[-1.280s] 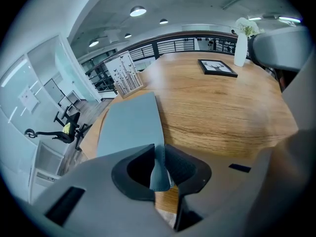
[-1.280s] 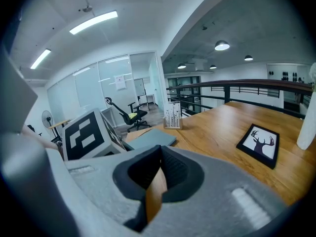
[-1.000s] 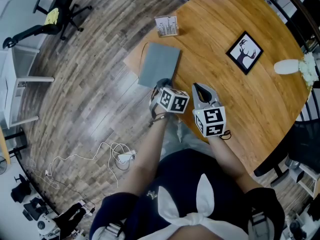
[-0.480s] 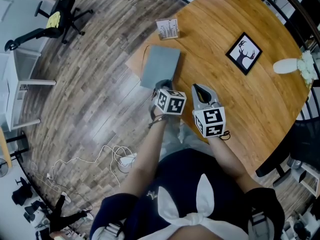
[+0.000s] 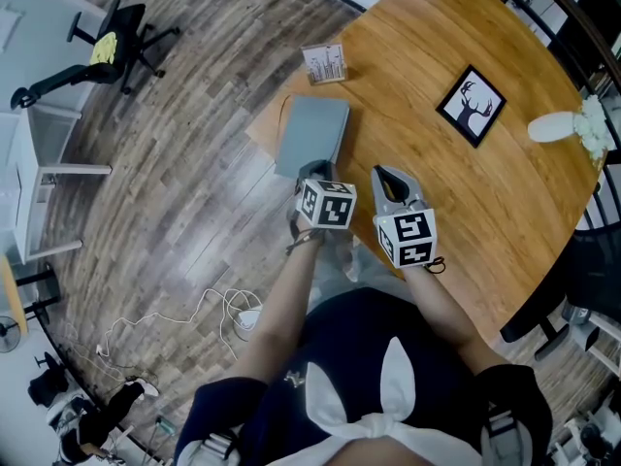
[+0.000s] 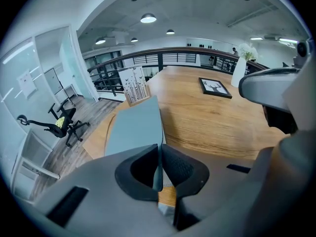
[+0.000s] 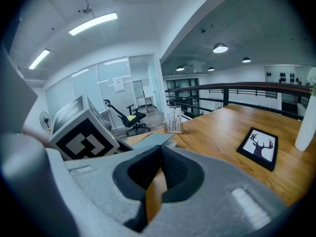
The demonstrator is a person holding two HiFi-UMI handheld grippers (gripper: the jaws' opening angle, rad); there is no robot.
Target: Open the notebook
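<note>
The grey notebook (image 5: 310, 134) lies on the round wooden table (image 5: 437, 183), close to its left edge. My left gripper (image 5: 315, 170) is at the notebook's near edge. In the left gripper view the thin grey cover (image 6: 136, 125) runs in between the pads, and the left gripper (image 6: 159, 149) is shut on it; its jaws have just been closing on that edge. My right gripper (image 5: 388, 175) hovers just right of it, over bare wood. In the right gripper view, the right gripper (image 7: 160, 149) is shut with nothing between its fingers.
A small printed card stand (image 5: 324, 63) stands beyond the notebook. Further right are a framed deer picture (image 5: 473, 103) and a white vase (image 5: 558, 129). Below the table's left edge the floor holds an office chair (image 5: 107, 37) and loose cables (image 5: 223, 309).
My left gripper has risen a little at the notebook's near edge, with the cover's edge between its jaws. The right gripper has stayed in place.
</note>
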